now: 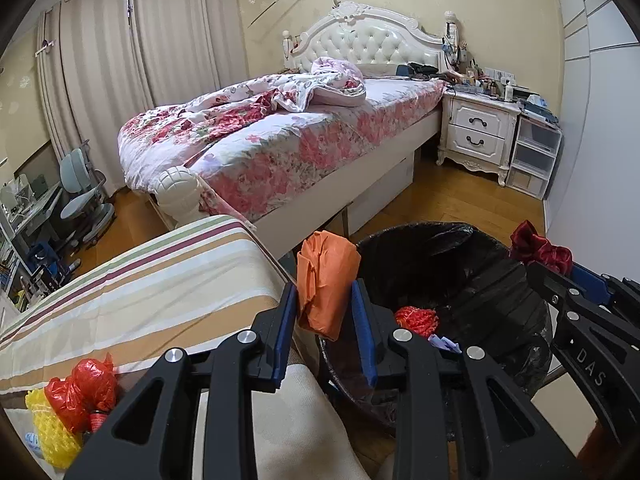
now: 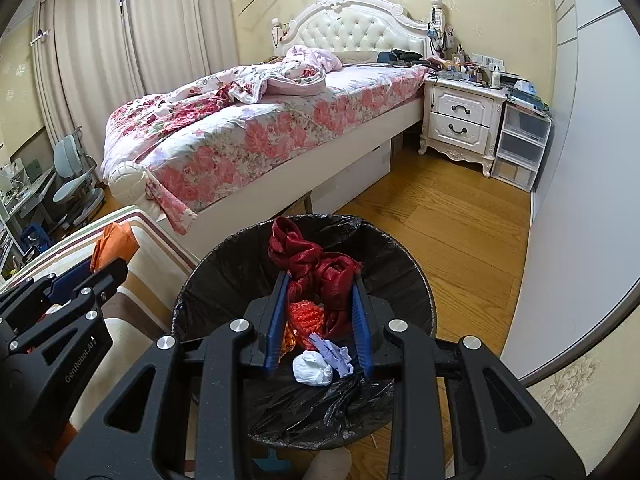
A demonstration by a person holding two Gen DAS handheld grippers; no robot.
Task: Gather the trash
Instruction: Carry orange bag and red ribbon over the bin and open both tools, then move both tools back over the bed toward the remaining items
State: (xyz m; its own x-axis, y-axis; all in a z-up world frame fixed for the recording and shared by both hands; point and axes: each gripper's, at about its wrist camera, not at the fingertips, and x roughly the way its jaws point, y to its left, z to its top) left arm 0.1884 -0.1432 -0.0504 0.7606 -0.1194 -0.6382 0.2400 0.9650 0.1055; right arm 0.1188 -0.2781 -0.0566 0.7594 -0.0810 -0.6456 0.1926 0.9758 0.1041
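Note:
My left gripper (image 1: 325, 300) is shut on an orange plastic bag (image 1: 326, 280), held at the left rim of the black-lined trash bin (image 1: 500, 280). My right gripper (image 2: 320, 280) is shut on a dark red mesh cloth (image 2: 316, 264) and holds it over the bin (image 2: 400, 256). It shows at the right in the left wrist view (image 1: 538, 246). Inside the bin lie an orange-red net (image 2: 306, 316), a white wad (image 2: 312, 368) and purple paper (image 2: 334, 352). A red bag (image 1: 86, 390) and yellow foam net (image 1: 52, 432) lie on the striped cushion (image 1: 160, 280).
A bed with floral bedding (image 2: 240, 136) stands behind the bin. A white nightstand (image 2: 460, 120) and plastic drawers (image 2: 520, 148) are at the far right by a white wardrobe (image 2: 580, 200). A desk chair (image 1: 82, 196) stands at the left by the curtains. The floor is wood.

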